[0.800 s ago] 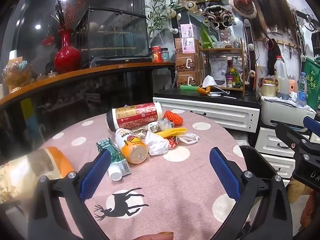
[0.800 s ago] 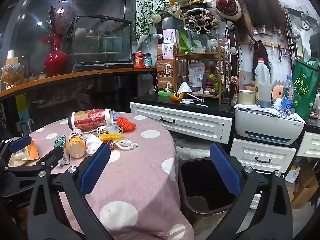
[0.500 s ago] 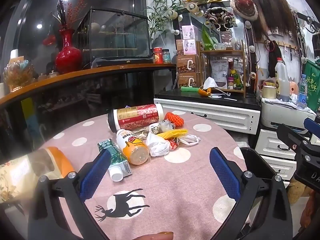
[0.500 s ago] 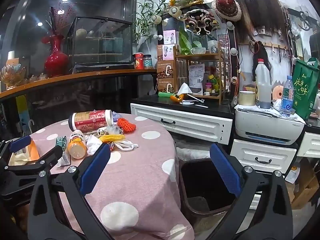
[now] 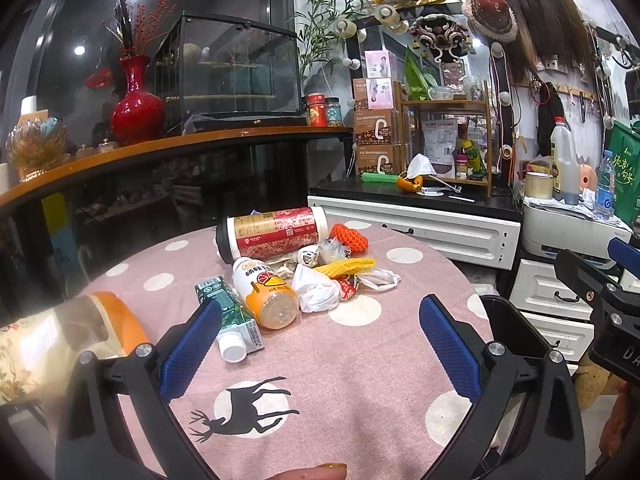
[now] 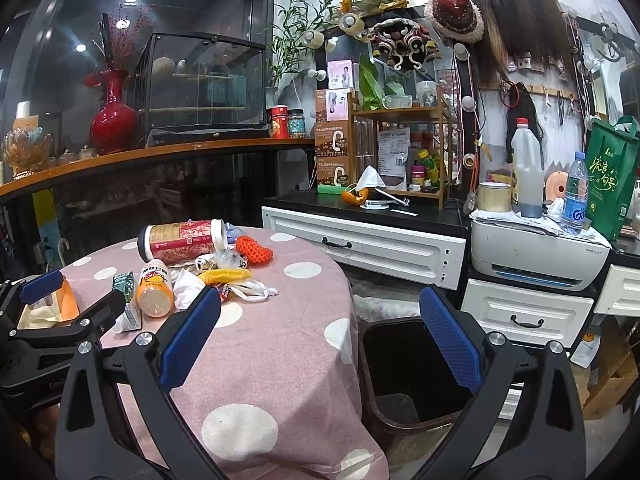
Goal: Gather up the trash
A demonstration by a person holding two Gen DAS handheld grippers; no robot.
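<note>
A heap of trash lies on the pink dotted table (image 5: 360, 368): a red canister (image 5: 272, 232) on its side, an orange juice bottle (image 5: 266, 292), a green carton (image 5: 230, 316), crumpled white paper (image 5: 316, 290), yellow foam netting (image 5: 346, 266), orange netting (image 5: 352, 238). My left gripper (image 5: 320, 344) hangs open just short of the heap, nothing between its blue pads. My right gripper (image 6: 320, 340) is open too, over the table's right edge (image 6: 344, 320) and the dark bin (image 6: 408, 364). The heap (image 6: 192, 264) sits to its far left.
An orange and cream bag (image 5: 60, 340) lies at the table's left. White drawers (image 6: 368, 244), a printer (image 6: 536, 256) and cluttered shelves stand behind the bin. A dark counter with a red vase (image 5: 136, 108) runs behind the table. A fingertip (image 5: 316, 470) shows at the bottom edge.
</note>
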